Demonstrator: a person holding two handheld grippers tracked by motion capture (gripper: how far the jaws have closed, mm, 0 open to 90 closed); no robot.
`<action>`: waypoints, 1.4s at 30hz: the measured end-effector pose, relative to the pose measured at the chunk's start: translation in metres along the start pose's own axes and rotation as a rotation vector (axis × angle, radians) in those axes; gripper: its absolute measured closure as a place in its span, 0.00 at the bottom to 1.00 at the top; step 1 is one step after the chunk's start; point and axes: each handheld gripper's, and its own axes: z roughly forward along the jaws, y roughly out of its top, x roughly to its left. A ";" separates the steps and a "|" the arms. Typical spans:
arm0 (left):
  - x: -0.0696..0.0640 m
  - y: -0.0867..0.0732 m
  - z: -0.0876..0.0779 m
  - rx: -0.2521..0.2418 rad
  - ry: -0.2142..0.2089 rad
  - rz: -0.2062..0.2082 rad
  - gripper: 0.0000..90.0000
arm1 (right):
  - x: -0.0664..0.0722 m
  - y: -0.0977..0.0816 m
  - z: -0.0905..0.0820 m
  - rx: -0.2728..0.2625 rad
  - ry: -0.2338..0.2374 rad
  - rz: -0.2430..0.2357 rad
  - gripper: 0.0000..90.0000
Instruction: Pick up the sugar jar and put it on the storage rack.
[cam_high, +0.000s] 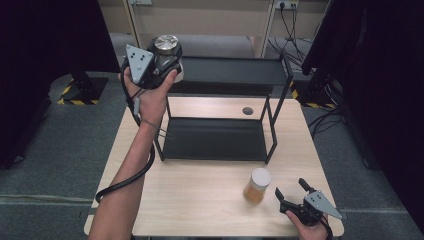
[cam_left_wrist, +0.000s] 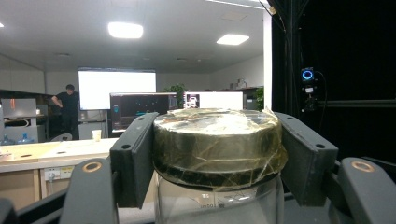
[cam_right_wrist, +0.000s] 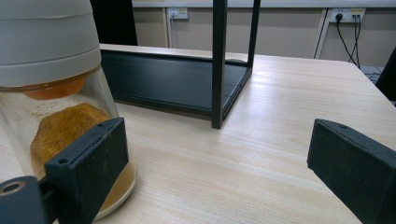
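Clamped in the left gripper (cam_left_wrist: 219, 158), a foil-lidded jar (cam_left_wrist: 217, 140) is lifted toward the shelf (cam_high: 235, 70); the right gripper (cam_high: 295, 192) waits with fingers spread beside the spice jar (cam_high: 257, 186).

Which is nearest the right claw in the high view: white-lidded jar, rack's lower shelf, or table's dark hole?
1. White-lidded jar, just left of the right claw.
2. Lower shelf, beyond the jar, mid-table.
3. Dark hole, behind the shelf, farthest.

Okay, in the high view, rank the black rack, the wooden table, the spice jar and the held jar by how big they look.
1. Wooden table.
2. Black rack.
3 and 4 unsure. The held jar in the left gripper is raised nearer the camera and partly hidden, so it can't be fairly ranked against the spice jar.
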 end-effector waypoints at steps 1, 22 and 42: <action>0.000 0.000 0.002 0.002 0.002 0.004 0.39 | 0.000 0.000 0.000 -0.001 0.000 0.002 0.06; 0.012 -0.011 0.034 0.044 0.032 0.027 0.39 | 0.000 -0.001 0.000 -0.003 0.003 -0.002 0.06; 0.018 -0.022 0.044 0.068 0.035 -0.020 0.36 | -0.001 0.000 0.000 -0.002 0.009 -0.008 0.06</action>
